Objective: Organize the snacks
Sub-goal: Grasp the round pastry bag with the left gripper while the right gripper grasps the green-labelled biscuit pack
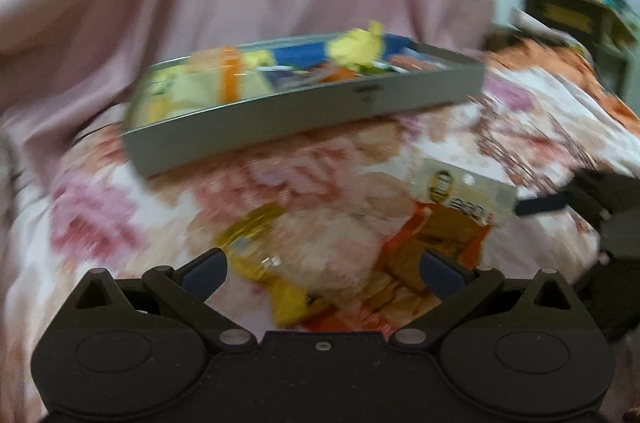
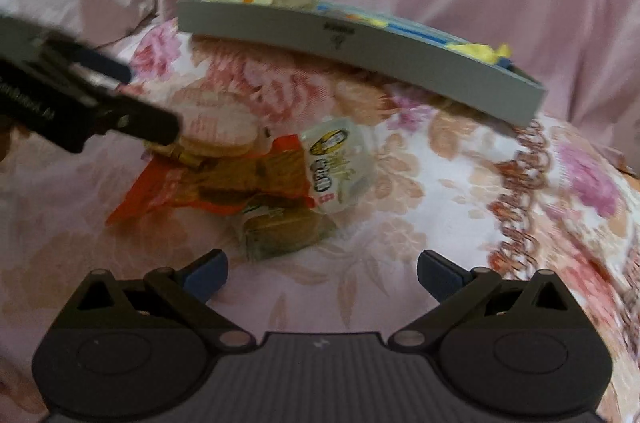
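My left gripper (image 1: 322,273), jaws apart, hovers nearest the snack pile (image 1: 360,255) on the bed; grey tray (image 1: 280,119) lies beyond it; right gripper (image 2: 322,273) equally spread.

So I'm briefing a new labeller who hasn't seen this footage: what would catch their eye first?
Probably the shallow grey tray full of bright snack packets, sitting on the floral bedspread towards the pink cloth behind it. Next, the loose heap of packets nearer the cameras, led by an orange wafer packet, with both grippers open: the left gripper over the heap, the right gripper just short of it.
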A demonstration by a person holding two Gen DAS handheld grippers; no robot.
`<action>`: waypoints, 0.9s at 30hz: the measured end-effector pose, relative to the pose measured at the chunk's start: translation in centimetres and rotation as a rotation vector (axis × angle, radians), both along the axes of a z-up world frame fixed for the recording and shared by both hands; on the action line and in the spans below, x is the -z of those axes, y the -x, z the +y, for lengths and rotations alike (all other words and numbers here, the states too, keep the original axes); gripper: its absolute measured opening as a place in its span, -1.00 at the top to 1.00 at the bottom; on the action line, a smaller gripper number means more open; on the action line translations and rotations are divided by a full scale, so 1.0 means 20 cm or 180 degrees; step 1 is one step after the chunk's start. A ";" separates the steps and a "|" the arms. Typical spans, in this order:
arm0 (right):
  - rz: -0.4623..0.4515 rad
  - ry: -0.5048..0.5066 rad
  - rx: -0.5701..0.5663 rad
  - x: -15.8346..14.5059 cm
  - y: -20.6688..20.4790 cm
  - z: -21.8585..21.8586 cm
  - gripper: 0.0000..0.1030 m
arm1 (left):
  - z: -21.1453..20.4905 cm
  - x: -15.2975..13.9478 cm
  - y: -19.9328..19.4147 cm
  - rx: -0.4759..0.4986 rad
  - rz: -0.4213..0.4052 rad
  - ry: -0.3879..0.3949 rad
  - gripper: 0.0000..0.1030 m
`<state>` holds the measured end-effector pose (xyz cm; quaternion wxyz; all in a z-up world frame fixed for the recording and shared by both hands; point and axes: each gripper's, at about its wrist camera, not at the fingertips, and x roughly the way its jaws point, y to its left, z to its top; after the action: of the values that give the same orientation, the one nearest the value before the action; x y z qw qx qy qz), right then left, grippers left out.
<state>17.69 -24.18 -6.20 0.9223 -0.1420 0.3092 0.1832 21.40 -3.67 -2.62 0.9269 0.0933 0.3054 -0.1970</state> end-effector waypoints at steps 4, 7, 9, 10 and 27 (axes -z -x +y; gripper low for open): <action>0.0010 -0.0058 -0.0162 0.01 -0.05 0.01 -1.00 | -0.02 0.02 -0.08 0.0421 -0.0018 -0.0250 -0.98; -0.0036 -0.0041 -0.0282 0.02 -0.08 0.02 -1.00 | -0.04 0.02 -0.12 0.0608 -0.0018 -0.0375 -0.98; -0.0090 -0.0003 -0.0340 0.02 -0.10 0.04 -1.00 | -0.06 0.03 -0.15 0.0740 0.0014 -0.0476 -0.98; -0.0114 0.0014 -0.0366 0.02 -0.10 0.05 -1.00 | -0.07 0.03 -0.17 0.0803 0.0042 -0.0527 -0.98; -0.0159 -0.0124 -0.0591 0.04 -0.12 0.08 -0.47 | -0.03 0.05 -0.24 0.0717 0.0479 -0.0201 -0.44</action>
<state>20.07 -22.53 -7.02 0.9114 -0.1566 0.2680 0.2703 26.21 -4.32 -3.65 0.8701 0.1411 0.3677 -0.2965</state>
